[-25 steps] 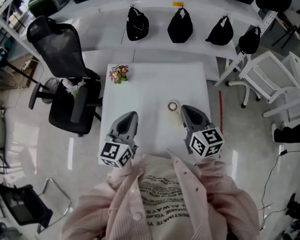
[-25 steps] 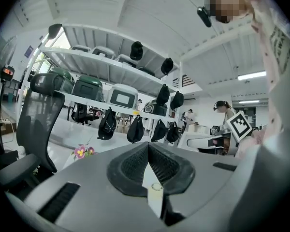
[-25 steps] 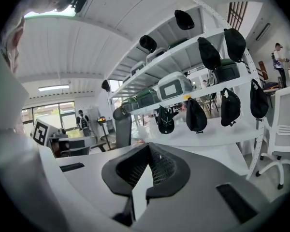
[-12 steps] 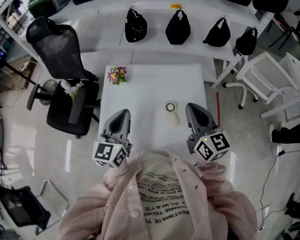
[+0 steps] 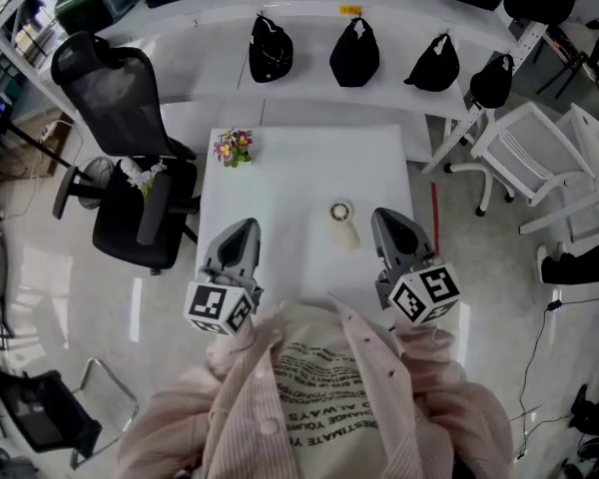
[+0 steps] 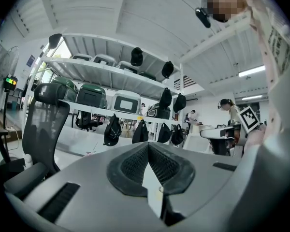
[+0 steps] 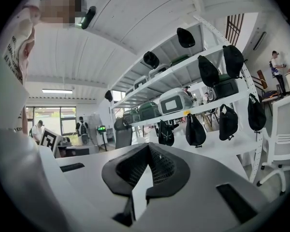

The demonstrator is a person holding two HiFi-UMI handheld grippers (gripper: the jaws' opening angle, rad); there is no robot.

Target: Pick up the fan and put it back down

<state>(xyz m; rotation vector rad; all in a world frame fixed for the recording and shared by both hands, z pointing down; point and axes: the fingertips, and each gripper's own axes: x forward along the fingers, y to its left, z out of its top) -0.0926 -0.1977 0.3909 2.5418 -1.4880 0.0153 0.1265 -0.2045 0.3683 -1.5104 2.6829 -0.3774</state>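
Both pairs of jaws are pressed together on nothing: my left gripper and my right gripper hang above the table. The fan lies flat just left of the right jaws, untouched. I judge it is either not yet lifted or already put back

Lower centre of the head view, the person's cream T-shirt carries dark print, seen upside down and partly covered: "ALWAYS" and "ESTIMATE YOU" can be read. Top centre, a small yellow label on the white shelf is too small to read. The cubes on the left gripper and right gripper show only black-and-white square codes.
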